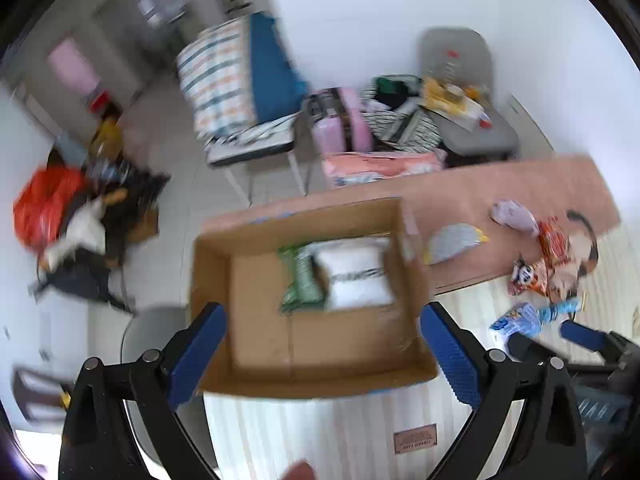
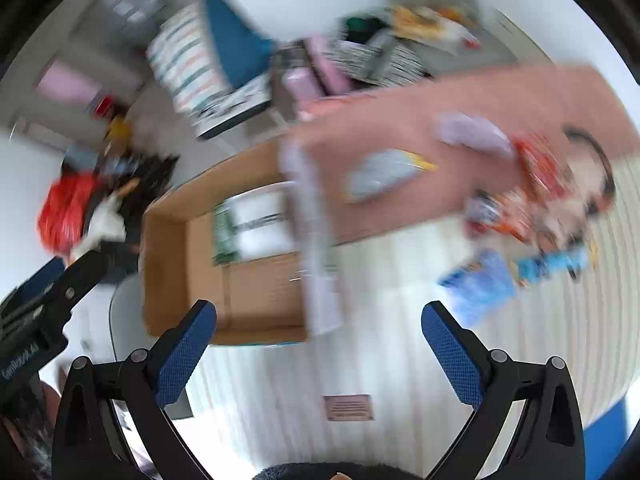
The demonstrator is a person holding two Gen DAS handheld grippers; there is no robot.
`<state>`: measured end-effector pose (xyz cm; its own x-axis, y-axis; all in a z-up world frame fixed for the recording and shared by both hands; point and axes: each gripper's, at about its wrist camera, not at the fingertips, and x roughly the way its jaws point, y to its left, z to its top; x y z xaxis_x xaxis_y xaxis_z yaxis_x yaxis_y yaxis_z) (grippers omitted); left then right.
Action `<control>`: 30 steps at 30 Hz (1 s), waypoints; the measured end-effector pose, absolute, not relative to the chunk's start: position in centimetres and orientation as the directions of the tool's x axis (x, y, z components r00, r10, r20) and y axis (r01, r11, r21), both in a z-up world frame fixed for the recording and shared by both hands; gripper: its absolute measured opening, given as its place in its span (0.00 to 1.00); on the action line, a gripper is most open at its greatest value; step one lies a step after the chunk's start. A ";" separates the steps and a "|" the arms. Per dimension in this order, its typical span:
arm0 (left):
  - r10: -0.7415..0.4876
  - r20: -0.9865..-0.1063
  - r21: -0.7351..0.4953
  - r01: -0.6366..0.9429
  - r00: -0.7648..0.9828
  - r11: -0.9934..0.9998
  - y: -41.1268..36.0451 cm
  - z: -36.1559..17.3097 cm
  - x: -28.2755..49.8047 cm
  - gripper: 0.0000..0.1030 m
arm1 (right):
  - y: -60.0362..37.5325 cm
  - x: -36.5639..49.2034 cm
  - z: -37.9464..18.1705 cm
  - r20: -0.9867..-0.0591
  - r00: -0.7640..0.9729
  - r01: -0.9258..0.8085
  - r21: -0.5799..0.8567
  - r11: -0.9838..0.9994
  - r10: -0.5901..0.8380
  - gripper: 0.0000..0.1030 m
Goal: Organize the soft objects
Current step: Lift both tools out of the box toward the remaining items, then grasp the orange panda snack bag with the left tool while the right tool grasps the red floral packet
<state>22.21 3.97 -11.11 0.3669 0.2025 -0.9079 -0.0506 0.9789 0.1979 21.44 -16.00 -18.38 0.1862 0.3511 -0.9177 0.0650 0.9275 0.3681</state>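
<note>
1. The left gripper [image 1: 322,344] hangs over the cardboard box [image 1: 256,308], its jaws wide apart with nothing between them. The open box floor lies right in the gap, so I take it one drop is finished and this hand is free.
2. Ahead of those jaws, at the box's far right corner, a white pillow pack [image 1: 356,276] lies flat beside a green packet [image 1: 300,280], the two touching. Both look puffy and light, easy to squash.
3. To the right of the jaws, outside the box, a grey-blue pouch [image 1: 452,242] rests on the table [image 1: 540,184], with a lilac soft bundle [image 1: 514,214] further right.
4. The right gripper [image 2: 320,346] also stands wide apart and empty, above the pale striped cloth [image 2: 400,360]. Ahead and to the right of its jaws sits a blue bag [image 2: 480,284], and past it a blurred heap of orange snack packs [image 2: 520,216].
5. My guess: fetching comes next. The blue bag is nearest, so the right jaws would need to swing right, drop, and pinch it gently.
</note>
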 end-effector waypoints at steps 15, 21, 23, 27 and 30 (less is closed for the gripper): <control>0.222 -0.941 0.337 0.779 0.256 0.529 -26.0 -31.5 31.4 0.97 | -43.6 28.3 -29.5 -0.999 0.021 0.284 0.053 0.957 0.049 1.00; 0.259 -0.961 0.203 0.882 0.097 0.424 -30.5 -38.5 32.4 0.97 | -46.4 29.5 -33.6 -0.999 -0.042 0.244 -0.005 0.970 0.006 1.00; 0.253 -0.966 0.167 0.883 0.057 0.438 -30.5 -39.4 32.8 0.86 | -46.4 30.0 -34.4 -0.998 -0.058 0.231 0.010 0.973 0.024 1.00; 0.245 -0.967 0.100 0.785 -0.068 0.611 -27.8 -40.3 34.7 0.39 | -45.9 32.0 -35.3 -0.997 -0.043 0.203 0.059 0.977 0.069 1.00; 0.146 -0.966 0.017 0.508 -0.215 0.861 -22.2 -40.2 37.2 0.39 | -44.1 34.9 -36.2 -0.995 -0.025 0.156 0.092 0.983 0.097 0.99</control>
<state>37.24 -22.19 -40.15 -0.2148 0.1456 -0.9657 0.5082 0.8611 0.0168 34.86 -44.12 -36.16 -0.0250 0.0969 -0.9950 0.1565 0.9834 0.0918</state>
